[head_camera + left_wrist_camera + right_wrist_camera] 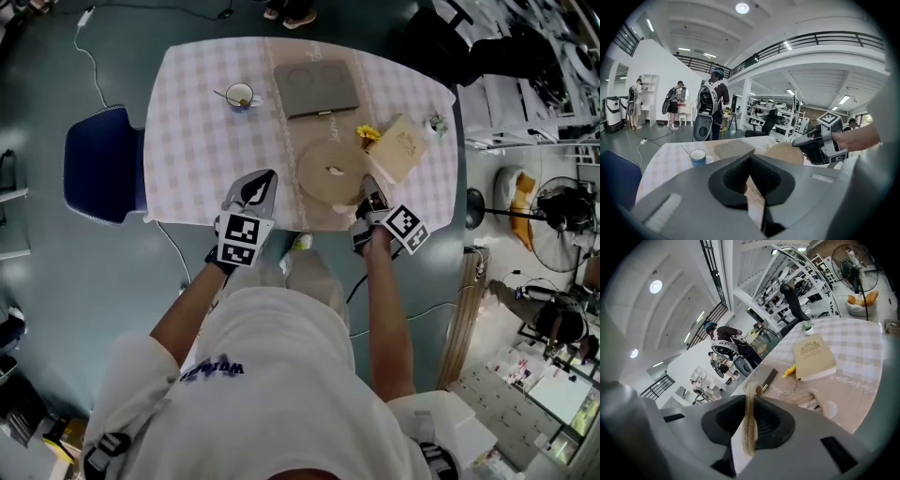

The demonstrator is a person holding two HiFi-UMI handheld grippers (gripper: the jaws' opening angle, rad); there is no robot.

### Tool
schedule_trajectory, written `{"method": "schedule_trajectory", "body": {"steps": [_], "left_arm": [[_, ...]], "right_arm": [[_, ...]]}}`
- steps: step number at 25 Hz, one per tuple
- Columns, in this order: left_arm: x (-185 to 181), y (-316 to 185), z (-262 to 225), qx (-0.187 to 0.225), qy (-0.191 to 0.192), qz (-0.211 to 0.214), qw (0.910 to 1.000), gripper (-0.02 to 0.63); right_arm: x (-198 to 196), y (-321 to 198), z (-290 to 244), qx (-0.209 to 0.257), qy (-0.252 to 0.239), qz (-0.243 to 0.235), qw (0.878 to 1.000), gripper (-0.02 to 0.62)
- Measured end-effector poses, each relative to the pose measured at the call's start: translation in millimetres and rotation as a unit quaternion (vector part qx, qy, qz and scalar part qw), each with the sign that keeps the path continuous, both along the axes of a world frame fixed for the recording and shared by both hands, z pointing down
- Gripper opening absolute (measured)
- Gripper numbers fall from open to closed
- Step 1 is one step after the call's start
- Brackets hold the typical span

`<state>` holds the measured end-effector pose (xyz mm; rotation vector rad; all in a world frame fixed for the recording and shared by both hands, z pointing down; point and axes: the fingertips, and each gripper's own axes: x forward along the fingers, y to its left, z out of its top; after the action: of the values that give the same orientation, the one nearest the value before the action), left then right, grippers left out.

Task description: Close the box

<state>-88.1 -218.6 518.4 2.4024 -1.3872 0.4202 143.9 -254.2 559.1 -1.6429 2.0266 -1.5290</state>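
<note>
Item under inspection: the round woven box (325, 173), which sits on the counter (187, 112) at its 6 o'clock edge, directly in front of me. At 12 o'clock from it lies a grey flat case (316, 89). A book (403, 148) is at about 2 o'clock and a cup (240, 96) at about 11 o'clock, all apart from the box.

Right gripper (367, 187): at the box's 4 o'clock side. Its own view shows the jaws pinching a woven rim (750, 423) that stands upright between the pads. I take this for the edge of the box's lid. I cannot tell whether the lid is seated or raised on that side.

Left gripper (263, 184): at the box's 9 o'clock, near it but not touching. The jaws are drawn together with nothing between them, and only a thin slit of cloth shows through.

Step in hand, as I judge it: the closing itself, with the lid held by its rim over the box.

Next move, as I judge it: bring the pinched edge down level until the rim meets the box all round, then let go. The left gripper is well placed to steady the 9 o'clock side if the box slides. The risk is a lid that sits crooked on the side opposite the grip.
</note>
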Motion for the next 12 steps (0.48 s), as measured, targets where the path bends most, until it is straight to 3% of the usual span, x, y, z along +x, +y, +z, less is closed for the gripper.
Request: {"method": "schedule_trajectory", "body": {"steps": [12], "left_arm": [[26, -26, 40, -0.035, -0.022, -0.002, 0.9991, 0.002]], "right_arm": [[27, -2, 30, -0.026, -0.026, -0.006, 0.999, 0.061]]}}
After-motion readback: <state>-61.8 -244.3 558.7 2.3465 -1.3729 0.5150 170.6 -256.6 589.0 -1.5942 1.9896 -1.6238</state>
